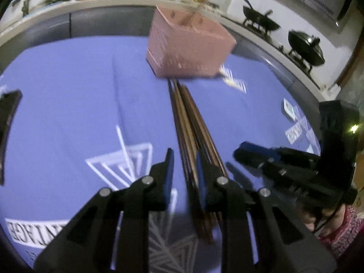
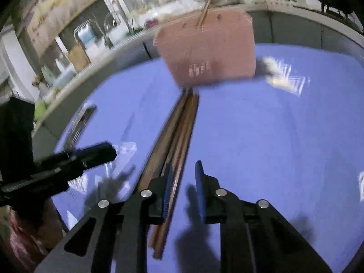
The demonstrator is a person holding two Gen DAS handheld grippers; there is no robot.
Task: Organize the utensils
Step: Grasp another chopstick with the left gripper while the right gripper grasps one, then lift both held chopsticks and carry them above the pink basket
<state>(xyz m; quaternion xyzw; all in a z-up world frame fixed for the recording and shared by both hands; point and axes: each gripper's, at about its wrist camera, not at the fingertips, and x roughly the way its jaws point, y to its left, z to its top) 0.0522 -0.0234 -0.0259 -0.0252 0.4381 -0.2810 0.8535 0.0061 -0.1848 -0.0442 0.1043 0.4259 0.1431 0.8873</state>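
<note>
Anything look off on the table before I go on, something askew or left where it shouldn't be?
Nothing is spilled or broken. The bundle of brown chopsticks lies loose on the blue cloth, pointing at the pink basket, while another pair of chopsticks already stands in the basket. Motion blur hides finer detail.

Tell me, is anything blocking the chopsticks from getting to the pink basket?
No, nothing visible. The chopsticks lie on the blue cloth pointing at the pink basket, with only bare cloth between.

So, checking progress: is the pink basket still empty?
No, chopsticks already stick up out of the pink basket.
</note>
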